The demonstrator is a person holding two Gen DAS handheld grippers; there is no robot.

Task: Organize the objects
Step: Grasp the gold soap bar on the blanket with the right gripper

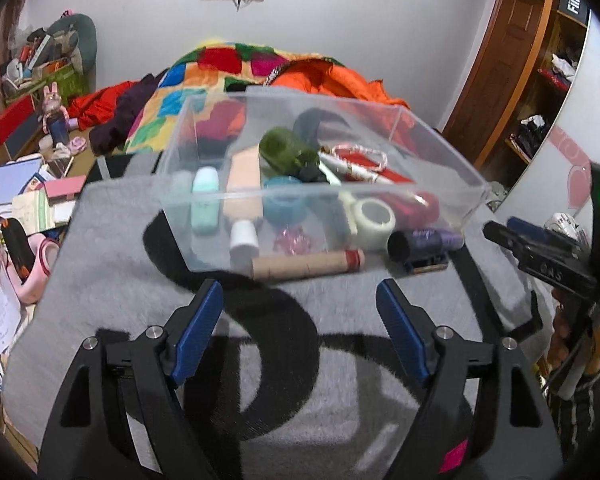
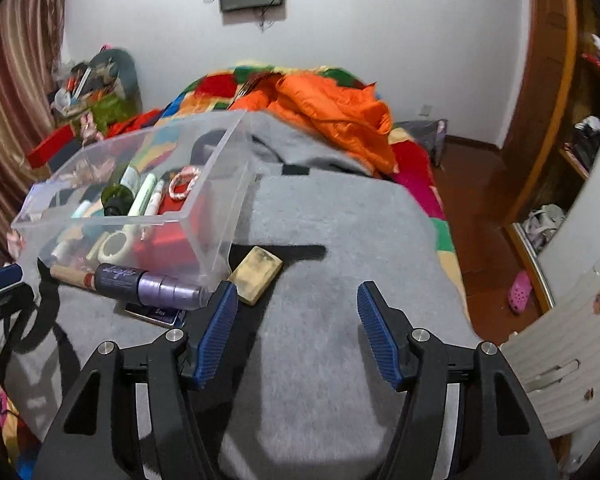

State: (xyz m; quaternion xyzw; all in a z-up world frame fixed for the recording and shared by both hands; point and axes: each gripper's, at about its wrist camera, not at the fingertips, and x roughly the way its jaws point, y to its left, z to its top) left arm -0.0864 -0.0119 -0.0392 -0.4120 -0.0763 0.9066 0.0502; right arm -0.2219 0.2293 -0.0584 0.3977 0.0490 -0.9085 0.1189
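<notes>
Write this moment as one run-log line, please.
left gripper: open, empty | right gripper: open, empty | clear bin: partly filled | purple bottle, yellow block: outside bin

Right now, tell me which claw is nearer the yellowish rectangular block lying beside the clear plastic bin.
Right. The right claw sits just before the yellowish block, one pad almost at it. The left claw is before the bin's other end.

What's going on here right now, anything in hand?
A person is sorting small items into a clear plastic bin on a grey blanket. Both the left gripper and right gripper are open and empty. A purple tube, a cardboard tube and a yellowish block still lie outside the bin.
</notes>
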